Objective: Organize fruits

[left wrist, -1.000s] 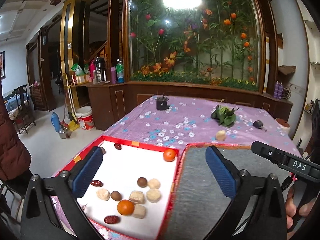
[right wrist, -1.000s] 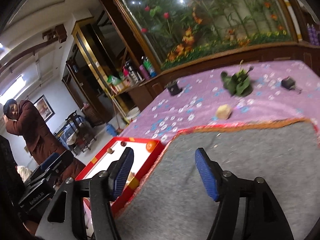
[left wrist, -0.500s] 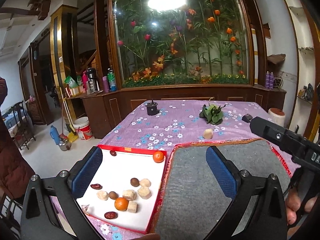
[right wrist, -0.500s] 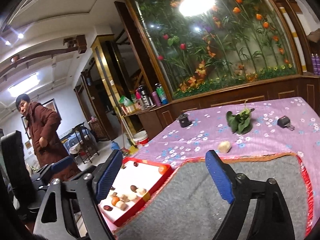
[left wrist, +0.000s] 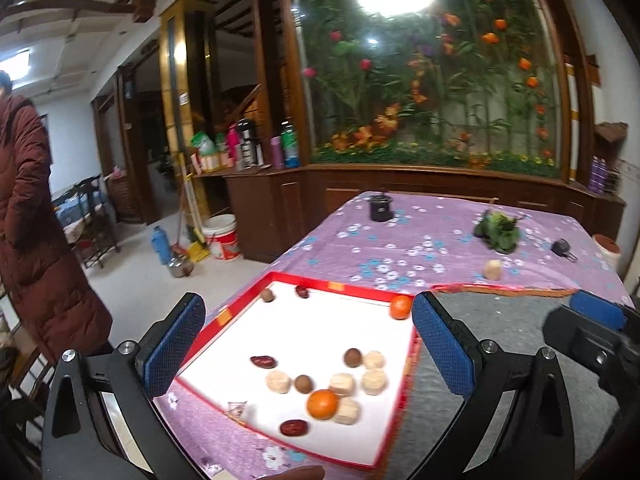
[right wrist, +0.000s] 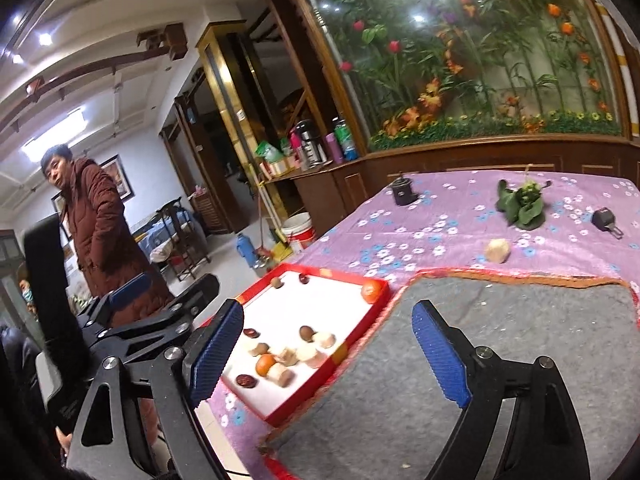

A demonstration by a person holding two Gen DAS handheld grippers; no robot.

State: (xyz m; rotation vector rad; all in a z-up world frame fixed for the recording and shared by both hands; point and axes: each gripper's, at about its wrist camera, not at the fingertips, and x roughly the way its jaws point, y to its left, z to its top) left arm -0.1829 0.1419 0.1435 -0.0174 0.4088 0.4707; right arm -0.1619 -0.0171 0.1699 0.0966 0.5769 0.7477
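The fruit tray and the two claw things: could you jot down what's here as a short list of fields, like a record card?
Tray: red-rimmed box with white floor, on a purple flowered cloth
In tray: two oranges, one near, one in the far corner; dark red dates; brown round fruits; pale chunks
Outside tray: one pale chunk on the cloth
Beside tray: grey felt mat, nothing on it
Left gripper: open, holding nothing
Right gripper: open, holding nothing
Sorting: not begun, fruits mixed

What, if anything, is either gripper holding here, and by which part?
Nothing is held. The left gripper and the right gripper both stand open with nothing between their pads; the fruits lie loose in the red tray.
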